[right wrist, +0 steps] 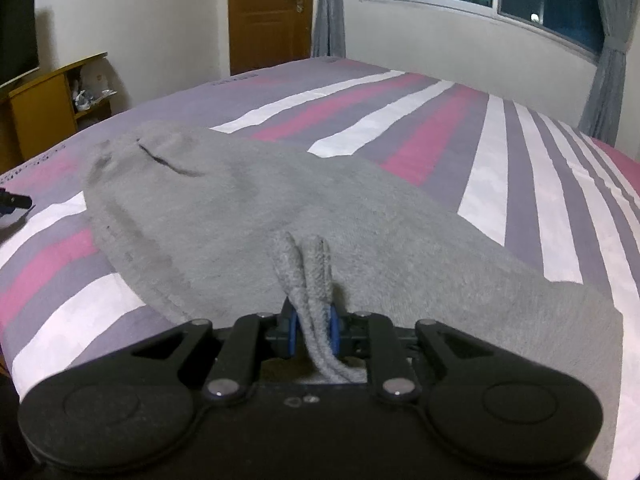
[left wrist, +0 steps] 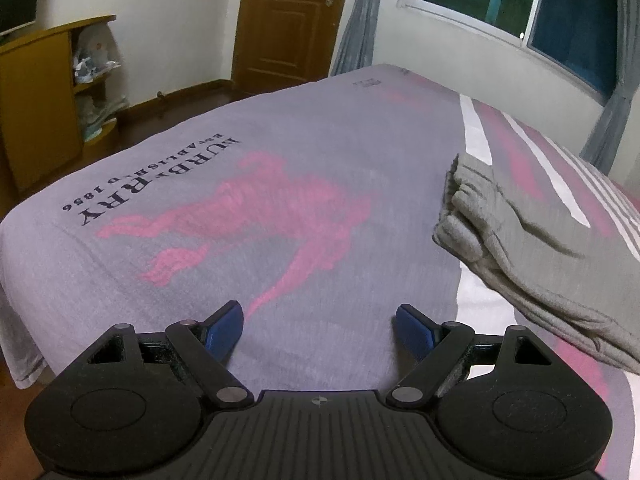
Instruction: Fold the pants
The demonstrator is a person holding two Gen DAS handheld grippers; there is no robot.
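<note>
The grey pants [right wrist: 248, 208] lie folded into a thick bundle on the striped bed sheet [right wrist: 440, 120]. My right gripper [right wrist: 314, 330] is shut on a doubled fold of the grey fabric at the bundle's near edge, which stands up between its blue pads [right wrist: 294, 332]. In the left wrist view the same pants [left wrist: 520, 232] sit at the right, several layers showing at their end. My left gripper [left wrist: 318, 312] hovers over the grey and pink part of the sheet [left wrist: 280, 160], to the left of the pants and apart from them. It is open, with nothing between its fingers.
The bed's left edge drops to a wooden floor [left wrist: 180, 108]. A wooden cabinet [left wrist: 36, 100] stands against the left wall, with a brown door [left wrist: 288, 20] behind the bed. A window [left wrist: 520, 8] with grey curtains [left wrist: 356, 28] lines the far right wall. A dark screen [right wrist: 16, 20] hangs above the cabinet.
</note>
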